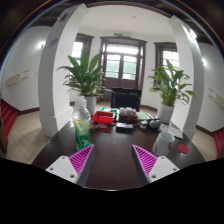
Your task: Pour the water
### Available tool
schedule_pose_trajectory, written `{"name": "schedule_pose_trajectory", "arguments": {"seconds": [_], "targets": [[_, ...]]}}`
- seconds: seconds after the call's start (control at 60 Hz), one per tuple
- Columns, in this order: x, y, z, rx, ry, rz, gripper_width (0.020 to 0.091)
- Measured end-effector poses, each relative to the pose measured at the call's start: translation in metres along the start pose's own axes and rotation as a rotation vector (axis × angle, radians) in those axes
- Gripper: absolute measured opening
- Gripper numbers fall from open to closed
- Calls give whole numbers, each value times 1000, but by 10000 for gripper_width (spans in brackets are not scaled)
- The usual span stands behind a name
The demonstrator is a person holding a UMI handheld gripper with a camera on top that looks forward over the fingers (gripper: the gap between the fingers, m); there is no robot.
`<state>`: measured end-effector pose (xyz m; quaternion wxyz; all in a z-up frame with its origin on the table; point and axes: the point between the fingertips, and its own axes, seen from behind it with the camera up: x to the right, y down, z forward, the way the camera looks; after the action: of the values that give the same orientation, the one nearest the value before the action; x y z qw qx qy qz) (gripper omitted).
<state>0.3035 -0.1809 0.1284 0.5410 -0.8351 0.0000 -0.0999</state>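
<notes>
A clear plastic water bottle [81, 122] with a green band stands on the dark table [112, 150], just beyond my left finger. My gripper [113, 161] hovers over the table's near part, open, with only bare tabletop between its magenta pads [81, 158]. A red box [103, 119] and a clutter of small dark items [133, 121] lie further back on the table. A small red cap-like thing [184, 148] sits near the right finger.
Two large potted plants [85, 78] [168, 88] stand behind the table, beside white pillars. A wooden double door [122, 65] is at the back of the room. A dark chair back [125, 98] shows past the table's far edge.
</notes>
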Motion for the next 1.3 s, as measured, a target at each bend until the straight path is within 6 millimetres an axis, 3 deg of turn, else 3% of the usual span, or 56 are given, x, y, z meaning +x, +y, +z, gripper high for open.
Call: {"name": "schedule_pose_trajectory", "arguments": {"seconds": [0.2, 0.3, 0.433, 0.483, 0.517, 0.6, 0.717, 0.767, 0.783, 0.867, 0.95, 0.983, 1.0, 1.217, 1.3], "targets": [[-83, -22, 47, 146, -165, 48, 750], [-104, -32, 77, 175, -163, 82, 753], [-115, -31, 121, 168, -115, 100, 749], [-133, -24, 144, 175, -115, 91, 749], [-156, -19, 159, 187, -113, 93, 747], [-171, -28, 171, 215, -130, 91, 746], [-177, -32, 184, 228, -130, 70, 696], [-171, -37, 189, 242, -106, 61, 609], [-170, -38, 190, 250, -99, 57, 550], [-170, -37, 192, 251, -97, 51, 518], [-175, -38, 192, 257, -128, 40, 419], [-175, -36, 191, 260, -136, 47, 436], [-175, -36, 191, 262, -140, 59, 354], [-170, -35, 193, 260, -183, 102, 334], [-152, -35, 193, 237, -179, 215, 331]]}}
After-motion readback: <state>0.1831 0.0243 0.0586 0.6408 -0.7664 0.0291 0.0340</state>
